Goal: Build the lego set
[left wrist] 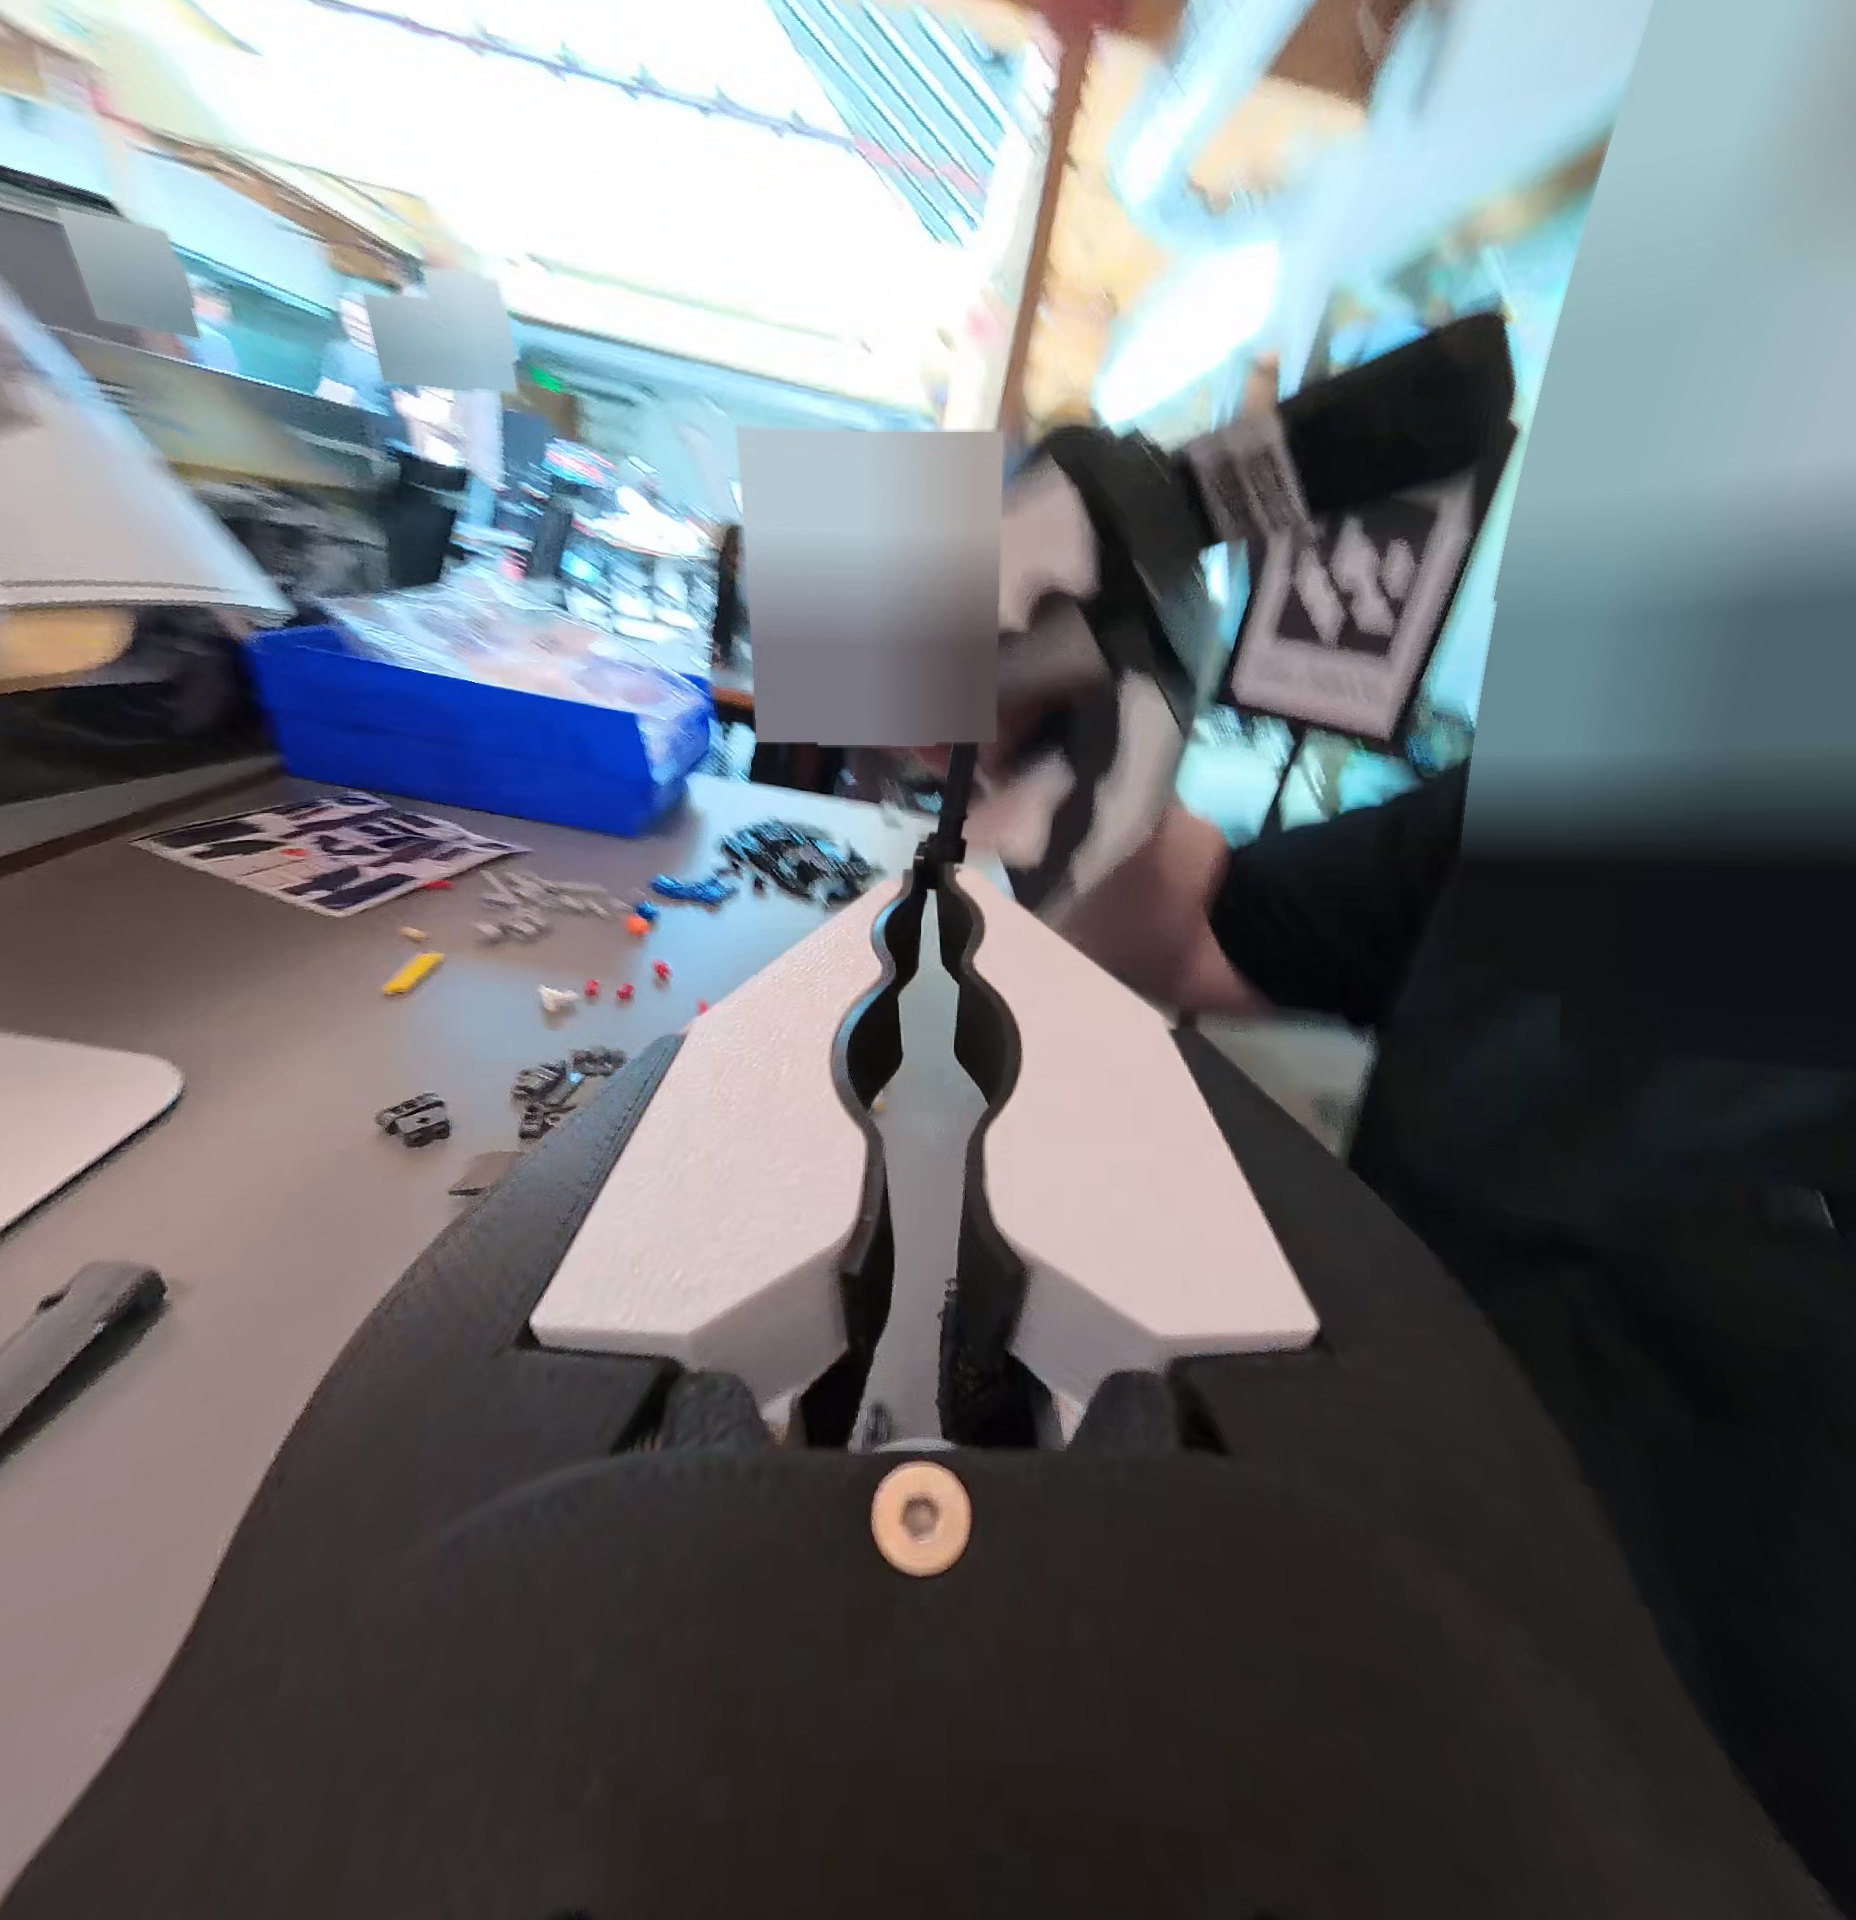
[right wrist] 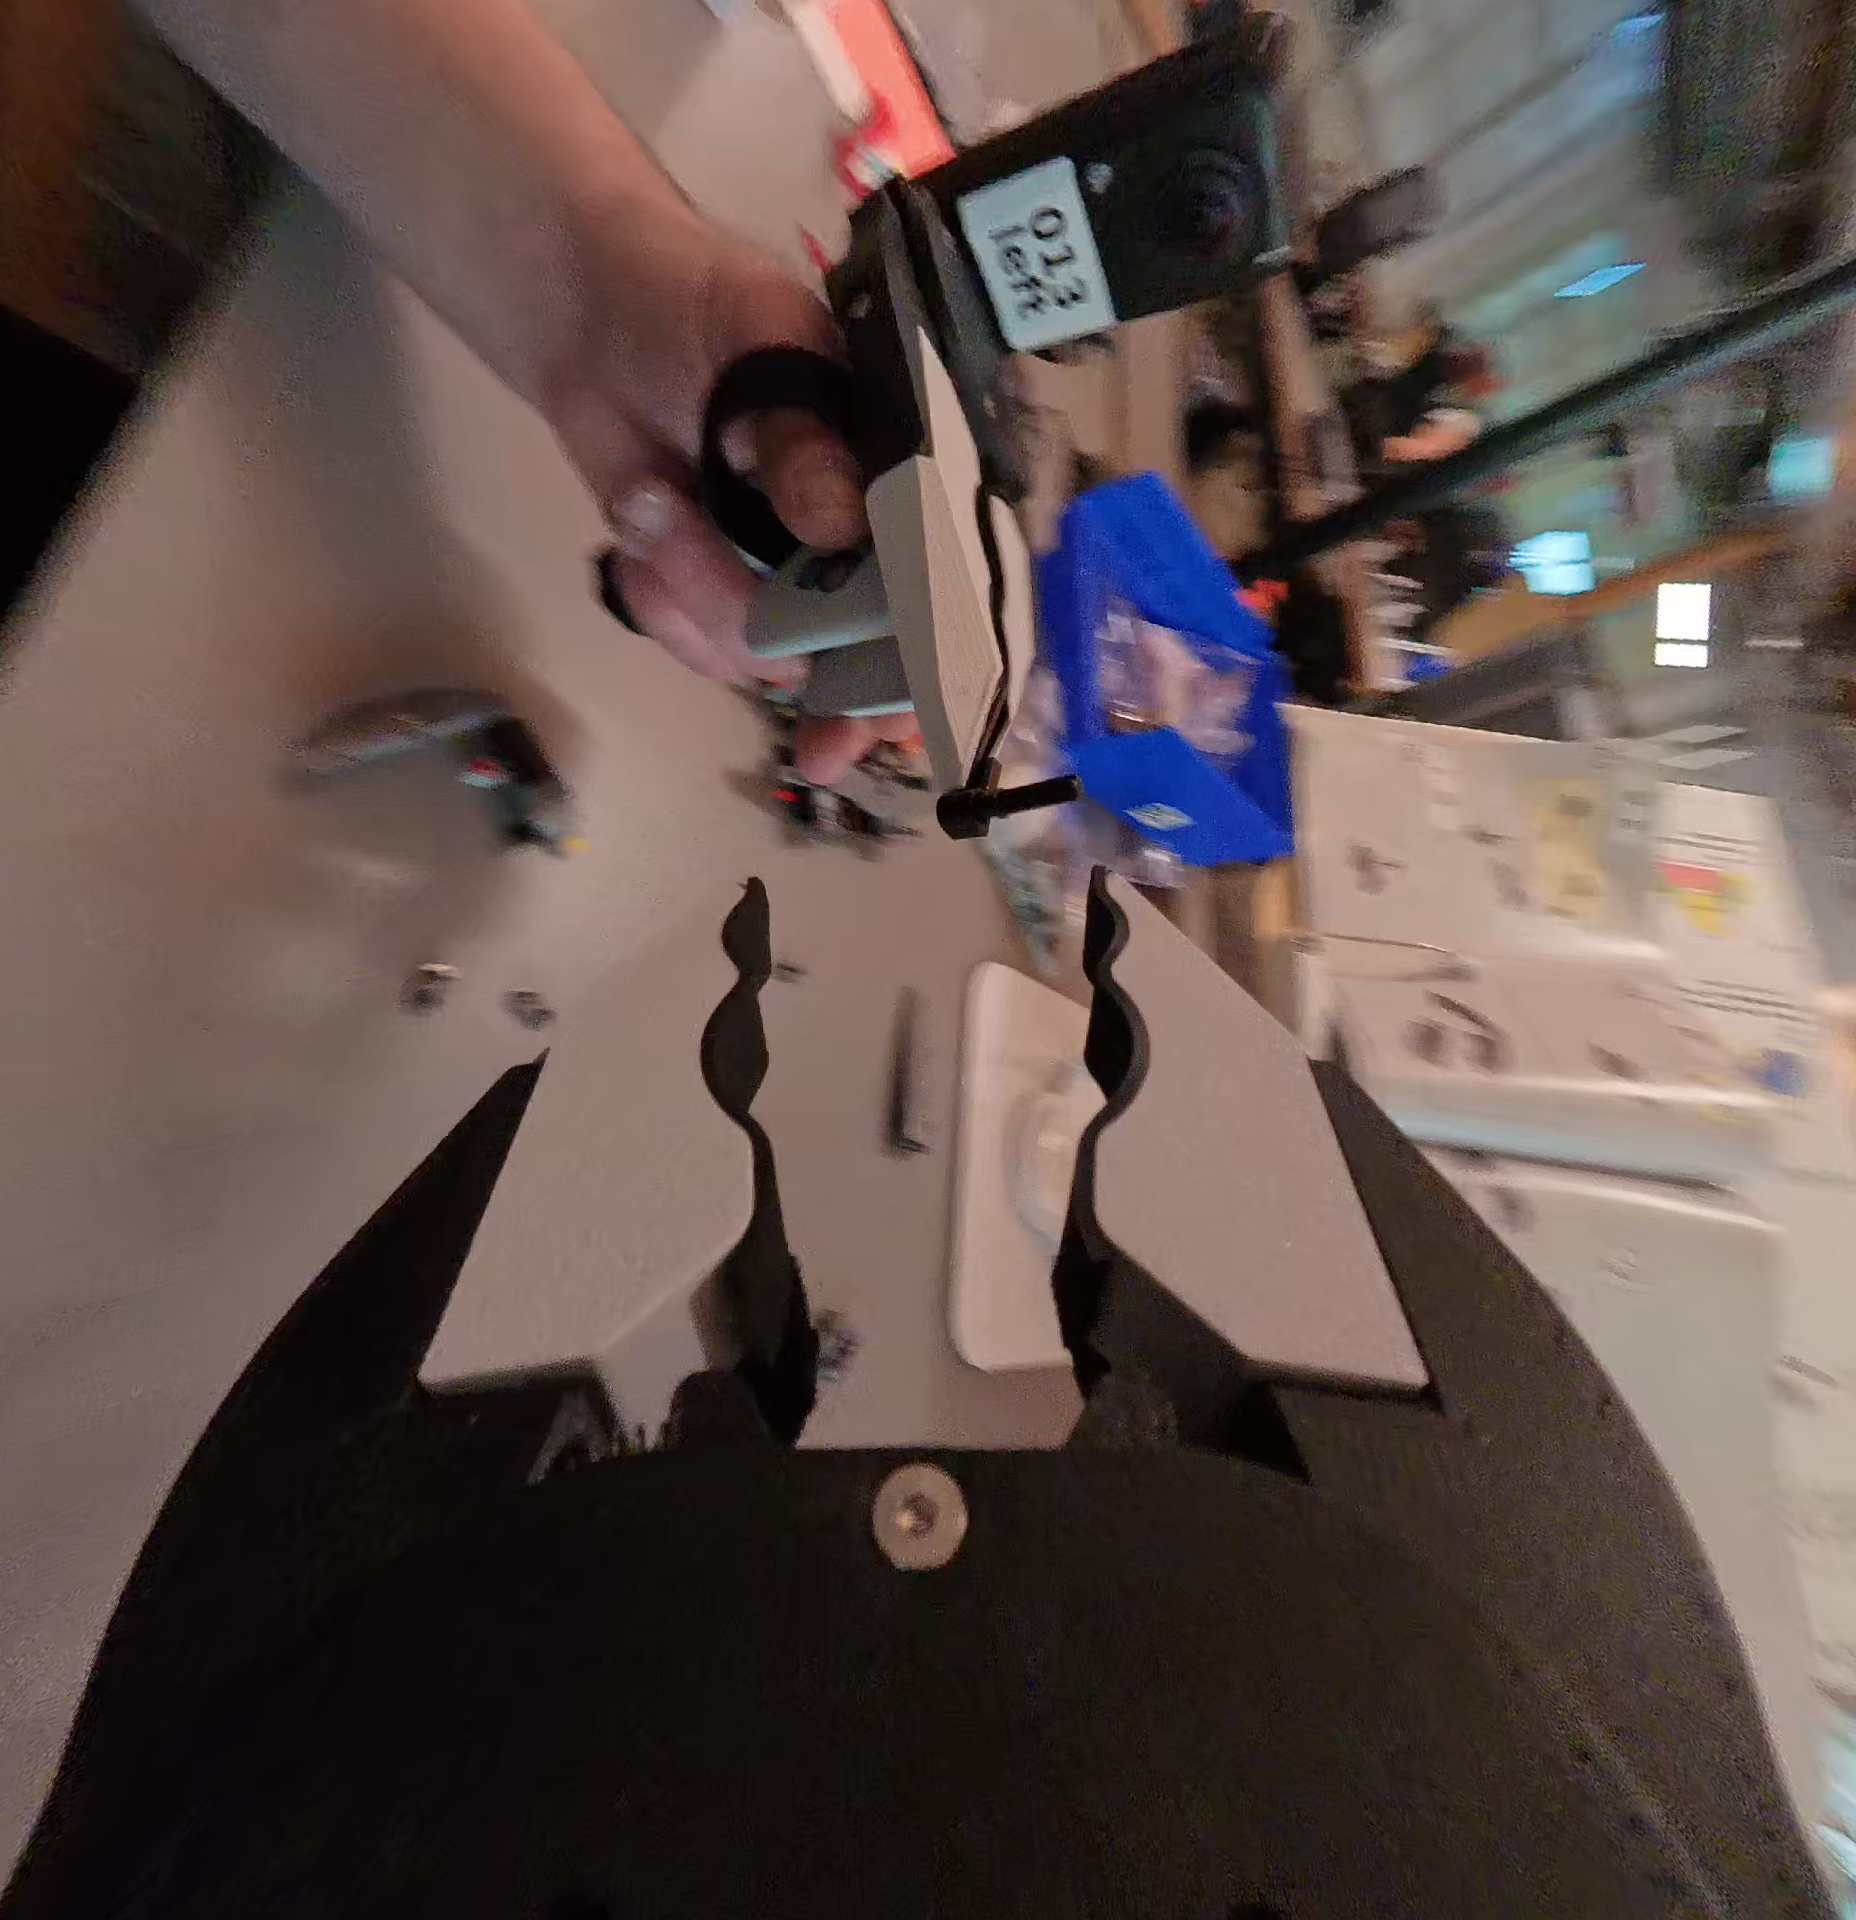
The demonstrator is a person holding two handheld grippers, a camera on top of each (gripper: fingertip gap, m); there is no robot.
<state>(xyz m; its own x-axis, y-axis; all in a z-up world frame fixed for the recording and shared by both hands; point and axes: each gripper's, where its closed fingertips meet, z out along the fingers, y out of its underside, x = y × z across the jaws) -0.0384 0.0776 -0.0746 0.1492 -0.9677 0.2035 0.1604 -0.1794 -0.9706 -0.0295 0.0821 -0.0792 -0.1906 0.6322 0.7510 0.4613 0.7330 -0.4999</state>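
Observation:
My left gripper [left wrist: 936,878] is shut on a small black rod piece [left wrist: 950,805], which sticks out past the fingertips above the grey table [left wrist: 228,1039]. The right wrist view shows the same gripper [right wrist: 981,769] in a hand, with the black rod piece [right wrist: 1007,802] pinched at its tip and pointing sideways. My right gripper [right wrist: 924,894] is open, with only the table showing between its fingers [right wrist: 742,935], and sits just below the rod piece. In the left wrist view it is a blur at the upper right [left wrist: 1111,644].
A blue bin [left wrist: 467,717] with clear bags stands at the back. A printed sheet [left wrist: 321,842] and loose small bricks [left wrist: 789,857] lie in front of it, with a yellow piece [left wrist: 413,974] nearer. A white pad [right wrist: 1007,1174] and a dark stick [right wrist: 906,1070] lie under my right gripper.

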